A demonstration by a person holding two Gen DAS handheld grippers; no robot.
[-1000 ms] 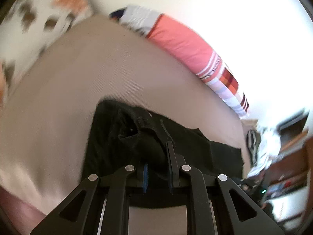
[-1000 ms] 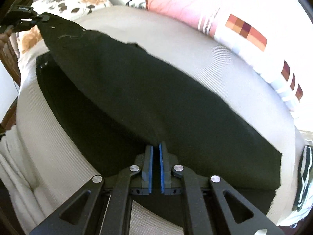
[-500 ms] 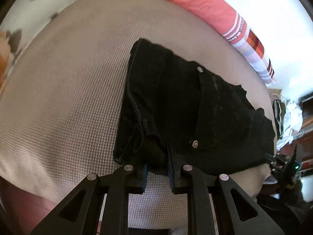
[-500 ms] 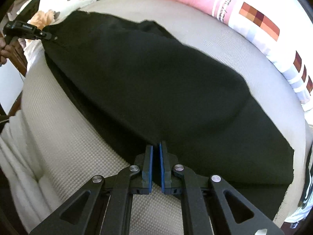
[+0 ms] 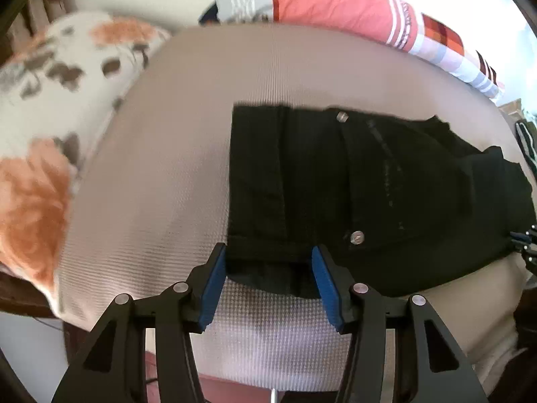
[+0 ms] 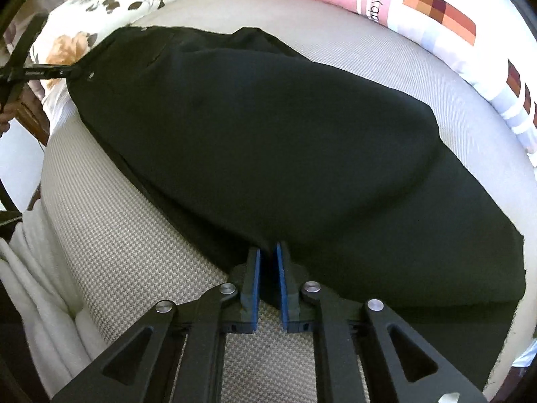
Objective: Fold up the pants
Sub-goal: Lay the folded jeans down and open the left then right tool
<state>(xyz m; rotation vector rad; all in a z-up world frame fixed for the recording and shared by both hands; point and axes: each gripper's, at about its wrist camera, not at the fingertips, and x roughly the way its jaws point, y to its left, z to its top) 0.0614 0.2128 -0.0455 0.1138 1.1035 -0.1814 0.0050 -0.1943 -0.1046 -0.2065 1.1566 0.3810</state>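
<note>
— Now that the left claw (image 5: 266, 277) is letting go, where do the pants (image 5: 352, 194) sit?

— Flat on the bed (image 5: 174, 174), doubled lengthwise. A second ago the top layer hung in the air, stretched between the two claws; now it lies down on the lower one, waistband end toward the floral pillow (image 5: 50, 107).

— And the left jaws?

— They are opening, blue pads spread to either side of the waistband edge. The cloth sits between them but neither pad presses on it. Half a second ago they pinched that same edge tight.

— The right claw (image 6: 267, 275)?

— Its jaws are opening too, only just. The gap is narrow and dark fabric of the pant leg (image 6: 302, 154) runs into it. I judge the pads are barely off the cloth, though the view is too dark there to be sure.

— So this fold is laid?

— It looks so. One leg covers the other, edges roughly matched, with a soft hump in the middle seen from the right wrist.

— What's left?

— By my reading, a smoothing pass and then folding crosswise, hem toward waist. The striped pillow (image 6: 453, 33) behind stays clear of it.
</note>
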